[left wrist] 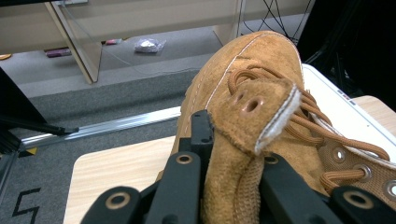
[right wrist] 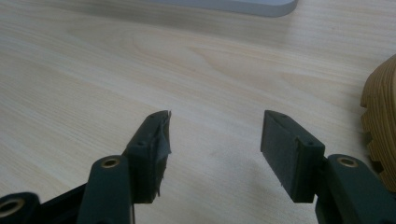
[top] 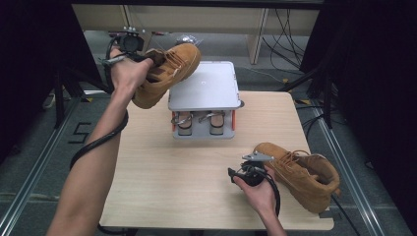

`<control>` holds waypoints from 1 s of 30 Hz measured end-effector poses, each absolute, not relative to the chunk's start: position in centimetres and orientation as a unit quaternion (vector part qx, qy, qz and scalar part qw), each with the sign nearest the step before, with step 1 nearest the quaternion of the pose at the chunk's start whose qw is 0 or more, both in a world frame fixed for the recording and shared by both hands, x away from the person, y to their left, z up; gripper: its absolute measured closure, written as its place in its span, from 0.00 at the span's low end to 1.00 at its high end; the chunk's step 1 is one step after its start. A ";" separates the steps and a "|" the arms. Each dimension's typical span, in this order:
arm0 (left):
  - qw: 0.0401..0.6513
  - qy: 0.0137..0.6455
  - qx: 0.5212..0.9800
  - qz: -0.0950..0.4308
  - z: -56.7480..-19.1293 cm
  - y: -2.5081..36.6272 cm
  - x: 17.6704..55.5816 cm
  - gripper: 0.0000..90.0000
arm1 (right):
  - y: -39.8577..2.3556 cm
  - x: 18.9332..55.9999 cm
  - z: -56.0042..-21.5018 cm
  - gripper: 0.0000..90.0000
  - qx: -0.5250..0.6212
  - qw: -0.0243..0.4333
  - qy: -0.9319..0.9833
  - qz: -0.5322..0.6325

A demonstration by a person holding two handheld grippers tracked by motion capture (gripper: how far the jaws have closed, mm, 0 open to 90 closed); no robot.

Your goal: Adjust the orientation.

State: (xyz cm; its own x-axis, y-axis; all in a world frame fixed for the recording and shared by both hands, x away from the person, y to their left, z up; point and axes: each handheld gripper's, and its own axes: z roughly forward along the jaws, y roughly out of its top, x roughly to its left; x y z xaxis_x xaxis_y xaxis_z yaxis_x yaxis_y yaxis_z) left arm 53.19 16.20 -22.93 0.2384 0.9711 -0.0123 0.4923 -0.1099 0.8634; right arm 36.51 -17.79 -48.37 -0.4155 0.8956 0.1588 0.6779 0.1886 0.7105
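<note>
You have two tan suede boots and one grey two-tier shoe rack (top: 204, 88) holding a pair of sandals (top: 200, 123) underneath. Your left gripper (left wrist: 233, 154) is clamped on the tongue of the raised boot (top: 167, 73), held in the air just left of the rack's top. Your right gripper (right wrist: 215, 140) stands open and empty above the table (top: 187, 187), with the second boot (top: 302, 174) lying just right of it.

We see the table (top: 196, 187) from a high view, looking forward and down. The left gripper view sits very close behind a raised boot (left wrist: 261, 116), facing 12 o'clock toward the floor. The right gripper view skims low over the tabletop; both share its wood.
</note>
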 end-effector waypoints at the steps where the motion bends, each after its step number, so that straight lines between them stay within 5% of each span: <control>1: 0.397 0.538 0.679 0.302 -22.9 16.0 53.2 0.94 | -17.8 36.5 -48.4 0.48 0.522 0.146 0.755 0.369; 30: 0.406 0.534 0.693 0.265 -23.7 13.6 54.1 0.93 | -17.8 36.2 -48.4 0.48 0.527 0.144 0.756 0.361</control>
